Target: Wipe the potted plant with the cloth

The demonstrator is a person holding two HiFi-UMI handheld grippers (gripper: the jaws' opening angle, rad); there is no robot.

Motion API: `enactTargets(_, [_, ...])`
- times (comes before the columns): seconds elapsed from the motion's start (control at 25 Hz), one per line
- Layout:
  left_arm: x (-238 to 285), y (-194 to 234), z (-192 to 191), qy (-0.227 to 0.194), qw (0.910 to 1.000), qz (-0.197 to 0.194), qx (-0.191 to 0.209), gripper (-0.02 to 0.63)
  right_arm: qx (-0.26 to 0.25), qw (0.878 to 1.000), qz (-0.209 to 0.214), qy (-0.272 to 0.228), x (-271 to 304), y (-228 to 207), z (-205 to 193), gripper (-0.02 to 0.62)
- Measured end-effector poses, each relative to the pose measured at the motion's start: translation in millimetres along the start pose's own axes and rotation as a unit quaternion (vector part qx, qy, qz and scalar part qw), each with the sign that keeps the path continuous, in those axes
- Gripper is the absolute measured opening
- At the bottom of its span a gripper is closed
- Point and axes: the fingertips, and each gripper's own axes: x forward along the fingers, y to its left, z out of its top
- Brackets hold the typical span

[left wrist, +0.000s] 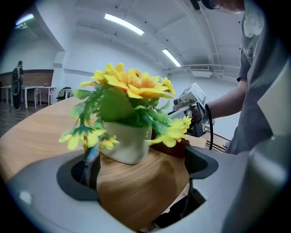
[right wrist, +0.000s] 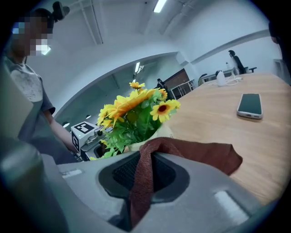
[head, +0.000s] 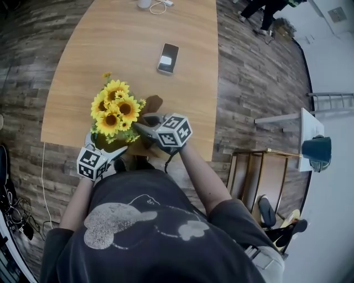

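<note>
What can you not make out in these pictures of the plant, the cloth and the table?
- Head view: the sunflowers hide the pot almost entirely.
- Right gripper view: the cloth covers the pot's near side, so contact between them cannot be told.
- Head view: the phone screen is too small to read.
- Head view: the white object on the table is cut off by the top edge.

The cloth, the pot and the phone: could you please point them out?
cloth (right wrist: 200, 154): right gripper view, its loose spread part.
pot (left wrist: 129, 141): left gripper view, its pale wall.
phone (head: 167, 58): head view, its screen.
</note>
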Motion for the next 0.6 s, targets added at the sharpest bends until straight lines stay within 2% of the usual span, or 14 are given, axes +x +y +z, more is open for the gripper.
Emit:
enactTargets(0.32, [-9.5, 11.1, 12.2, -0.042, 0.9978, 0.05, -0.007, 0.594, -0.029, 0.998, 0.043, 0.032, 25.0, 27.9, -10.3, 0.044])
enactTargets(0.44, [-6.8, 19.6, 15.2, -0.043, 0.9957, 0.081, -0.009, 0.594, -0.002, 0.999, 0.037, 0.006, 12.1, 20.2, -5.2, 0.044])
enactTargets(0.6, [-0.4, 31.9, 25.9, -0.06, 0.9906, 0.121, -0.018, 0.615, 0.052, 0.997, 0.004, -0.048, -22.5, -2.4, 2.3, 0.044])
